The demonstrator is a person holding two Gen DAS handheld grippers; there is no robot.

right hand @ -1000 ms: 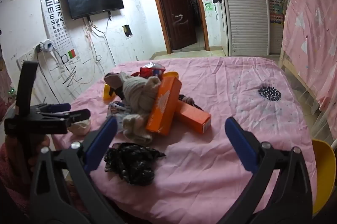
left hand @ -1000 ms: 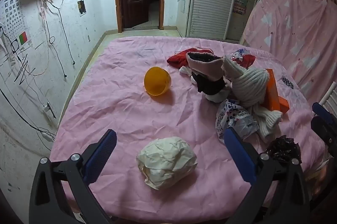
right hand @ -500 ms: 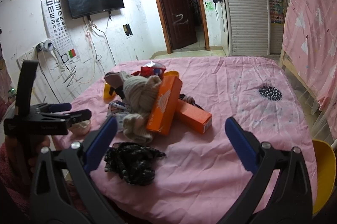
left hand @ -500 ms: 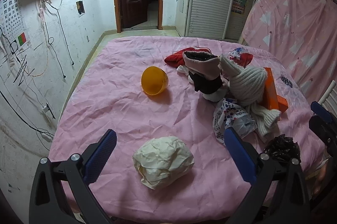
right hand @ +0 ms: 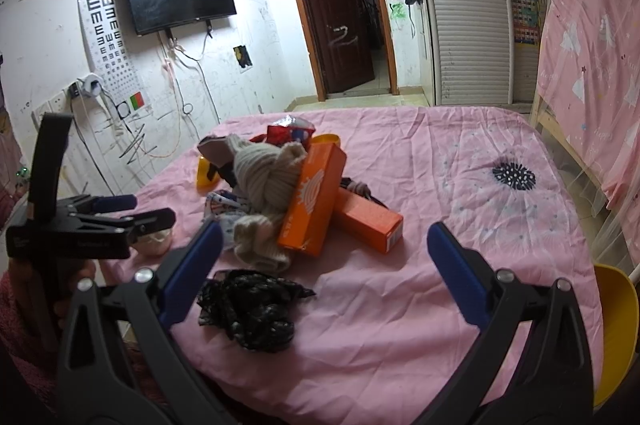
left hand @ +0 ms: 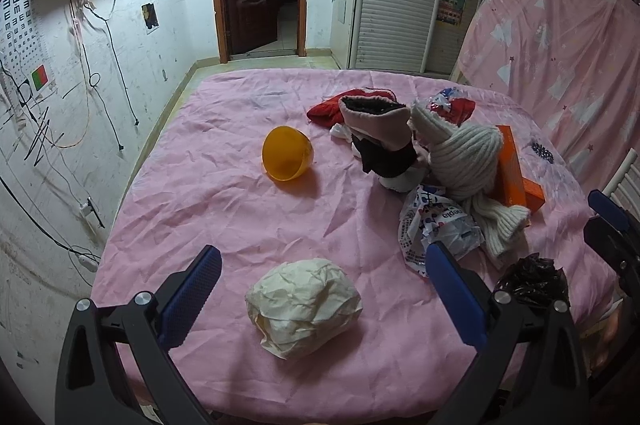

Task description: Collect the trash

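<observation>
A crumpled cream paper ball [left hand: 304,305] lies on the pink bed [left hand: 224,209], just ahead of and between the jaws of my open left gripper [left hand: 320,277]. A crumpled black plastic bag [right hand: 248,309] lies near the bed's front edge, in front of my open right gripper [right hand: 324,257], close to its left finger; it also shows in the left wrist view [left hand: 532,277]. A printed white plastic bag [left hand: 436,229] lies beside the clothes pile. Two orange boxes [right hand: 320,197] lean in the pile. A red snack wrapper [right hand: 290,133] sits behind them. Both grippers hold nothing.
An orange plastic bowl [left hand: 286,153] lies tipped mid-bed. A cream knit hat and scarf [left hand: 468,161], a pink-black garment [left hand: 384,141] and red cloth [left hand: 332,109] are piled right of it. A yellow container [right hand: 616,325] stands off the bed's right side. Wall cables [left hand: 92,81] run along the left.
My left gripper has drifted slightly, so the paper ball sits a little lower and more to the left between the jaws. The right gripper view is almost unchanged.
</observation>
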